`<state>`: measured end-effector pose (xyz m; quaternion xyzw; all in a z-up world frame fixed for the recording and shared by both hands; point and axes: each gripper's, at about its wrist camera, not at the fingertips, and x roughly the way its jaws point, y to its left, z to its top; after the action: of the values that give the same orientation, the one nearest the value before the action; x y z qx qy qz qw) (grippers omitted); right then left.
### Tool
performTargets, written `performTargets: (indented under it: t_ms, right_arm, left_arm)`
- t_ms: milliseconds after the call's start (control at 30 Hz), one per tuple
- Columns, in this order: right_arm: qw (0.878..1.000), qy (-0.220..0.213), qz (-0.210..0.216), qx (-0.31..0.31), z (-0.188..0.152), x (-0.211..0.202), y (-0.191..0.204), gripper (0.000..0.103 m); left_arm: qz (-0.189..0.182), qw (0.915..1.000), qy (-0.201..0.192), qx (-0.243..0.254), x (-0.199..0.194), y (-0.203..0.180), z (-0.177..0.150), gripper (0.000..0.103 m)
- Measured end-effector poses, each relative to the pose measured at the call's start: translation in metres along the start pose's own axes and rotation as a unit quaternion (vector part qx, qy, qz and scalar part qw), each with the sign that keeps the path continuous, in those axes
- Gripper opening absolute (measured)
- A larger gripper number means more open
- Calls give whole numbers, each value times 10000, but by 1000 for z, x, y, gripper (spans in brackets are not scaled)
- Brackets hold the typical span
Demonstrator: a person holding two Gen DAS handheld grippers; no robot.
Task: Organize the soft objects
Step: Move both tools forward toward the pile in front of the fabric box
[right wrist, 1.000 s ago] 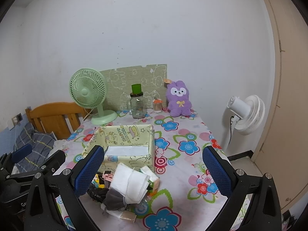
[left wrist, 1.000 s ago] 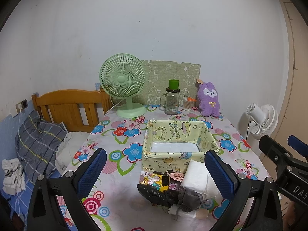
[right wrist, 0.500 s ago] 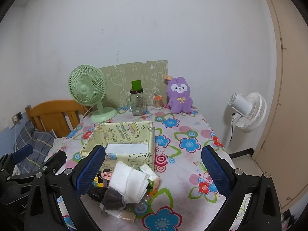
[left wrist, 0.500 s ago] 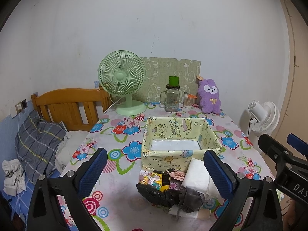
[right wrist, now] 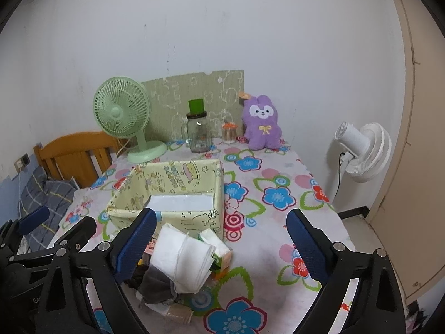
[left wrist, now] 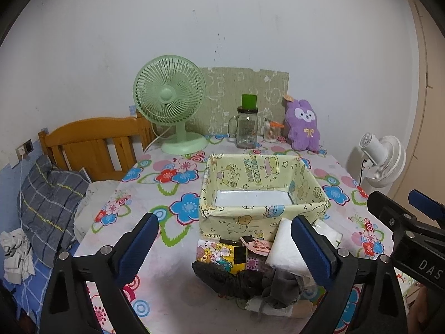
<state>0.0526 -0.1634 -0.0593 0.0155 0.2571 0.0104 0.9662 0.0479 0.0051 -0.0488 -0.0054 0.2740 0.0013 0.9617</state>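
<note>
Tongs both released, jaws just narrowing, nothing between: left gripper, right gripper; crumpled soft pile near square fabric box.

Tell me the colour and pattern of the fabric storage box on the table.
Pale yellow fabric storage box printed with cartoon animals and lettering; clearest in the left wrist view.

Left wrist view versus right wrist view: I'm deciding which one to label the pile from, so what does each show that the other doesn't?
Only the left wrist view shows the cartoon-print packet, the pink tag and the crumpled cloth on the bed. Only the right wrist view shows the green-and-white tissue pack lying right of the white folded cloth, and the floor beside the table. Both show the yellow fabric bin, empty, the pile in front of it, the purple plush and both grippers: left and right, open with nothing between the jaws.
</note>
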Motion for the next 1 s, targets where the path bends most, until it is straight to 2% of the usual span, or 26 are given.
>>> performTargets:
  t_ms: [433,833,1000]
  right_arm:
    - [9986,471,-203,-157,-11,36,-6,86]
    - [9976,676,-159,-31,-24,53,-34,83]
    - [9973,713,-143,38,-26,57,-46,82]
  left_arm:
    - [-318,9985,398,192,30,-18,-10,96]
    - [-653,9940,723,500,50,-46,-20,97]
    - [-915,9907,799,620,55,-58,-23,97]
